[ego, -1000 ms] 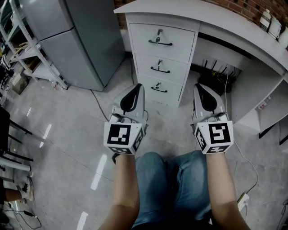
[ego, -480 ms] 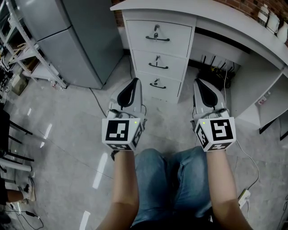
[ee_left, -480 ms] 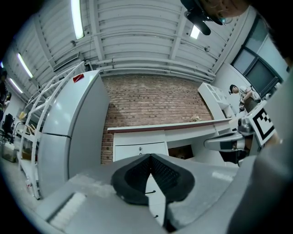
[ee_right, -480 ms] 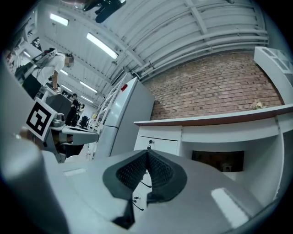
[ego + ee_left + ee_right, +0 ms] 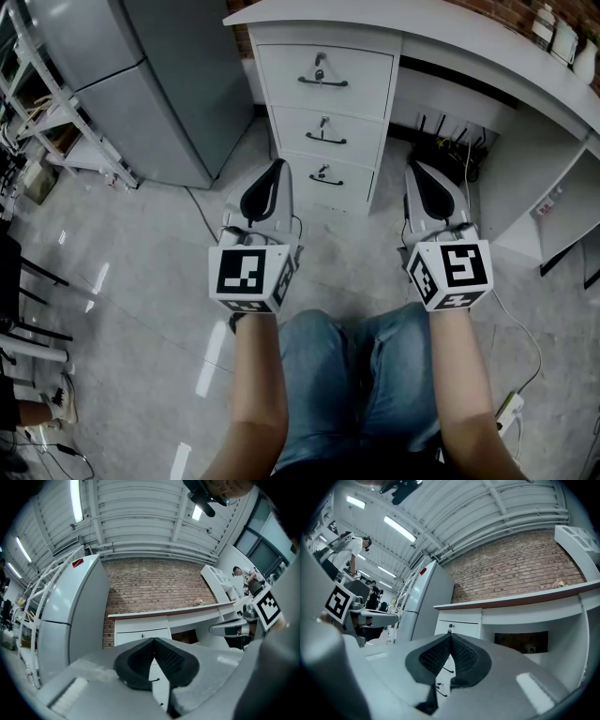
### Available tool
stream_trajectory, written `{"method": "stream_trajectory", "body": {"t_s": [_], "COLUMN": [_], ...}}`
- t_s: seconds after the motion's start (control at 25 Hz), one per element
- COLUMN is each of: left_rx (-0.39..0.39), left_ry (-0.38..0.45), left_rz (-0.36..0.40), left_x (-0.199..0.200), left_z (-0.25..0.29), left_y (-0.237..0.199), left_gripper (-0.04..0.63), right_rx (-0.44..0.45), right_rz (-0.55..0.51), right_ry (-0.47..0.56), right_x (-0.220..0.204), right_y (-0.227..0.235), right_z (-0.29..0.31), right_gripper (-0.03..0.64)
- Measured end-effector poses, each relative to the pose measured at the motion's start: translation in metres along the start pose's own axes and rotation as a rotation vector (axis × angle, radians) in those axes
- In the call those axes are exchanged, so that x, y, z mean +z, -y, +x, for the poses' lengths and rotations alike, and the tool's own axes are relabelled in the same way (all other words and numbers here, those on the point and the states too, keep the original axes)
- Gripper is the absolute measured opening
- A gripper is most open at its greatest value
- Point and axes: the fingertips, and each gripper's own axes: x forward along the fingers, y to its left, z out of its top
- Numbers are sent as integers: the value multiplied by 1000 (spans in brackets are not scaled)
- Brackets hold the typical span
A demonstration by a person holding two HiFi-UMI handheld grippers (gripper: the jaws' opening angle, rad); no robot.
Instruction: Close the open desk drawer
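The white desk [image 5: 469, 52] has a stack of three drawers with black handles: top [image 5: 323, 80], middle [image 5: 323, 137], bottom [image 5: 322, 178]. From this angle I cannot tell whether any front stands out. My left gripper [image 5: 277, 166] is held in the air in front of the bottom drawer, short of it, shut with nothing between its pads. My right gripper [image 5: 414, 170] is level with it, to the right of the drawer stack and before the knee space, also shut and empty. The drawer stack [image 5: 140, 635] shows beyond the shut left gripper [image 5: 153, 642]. In the right gripper view the drawers [image 5: 457, 629] lie behind the shut right gripper [image 5: 450, 637].
A tall grey cabinet [image 5: 141, 84] stands left of the drawers, with a white metal rack [image 5: 56, 103] further left. Cables [image 5: 450, 155] hang in the knee space. A power strip [image 5: 511, 408] lies on the floor at the right. The person's jeans-clad legs [image 5: 361, 384] are below.
The desk has drifted slightly up and left in the head view. Both grippers stay shut and in nearly the same place.
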Motion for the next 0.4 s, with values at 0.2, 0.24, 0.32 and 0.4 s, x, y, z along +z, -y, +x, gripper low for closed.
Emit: {"method": "stream_trajectory", "body": {"t_s": [0.2, 0.24, 0.32, 0.4], "left_rx": [1, 1, 3, 3], "left_ry": [3, 5, 8, 11], "left_rz": [2, 2, 0, -2], "left_x": [2, 2, 3, 3], "left_z": [1, 1, 1, 1], "left_y": [1, 1, 2, 2], "left_gripper": [0, 0, 0, 0], "right_rx": [6, 7, 9, 10], "right_rz": [-2, -5, -7, -7], "right_ry": [5, 6, 8, 10], "right_x": [2, 2, 3, 3], "right_y": [0, 0, 1, 1], "right_z": [0, 0, 0, 0], "right_gripper": [-3, -3, -3, -3]}}
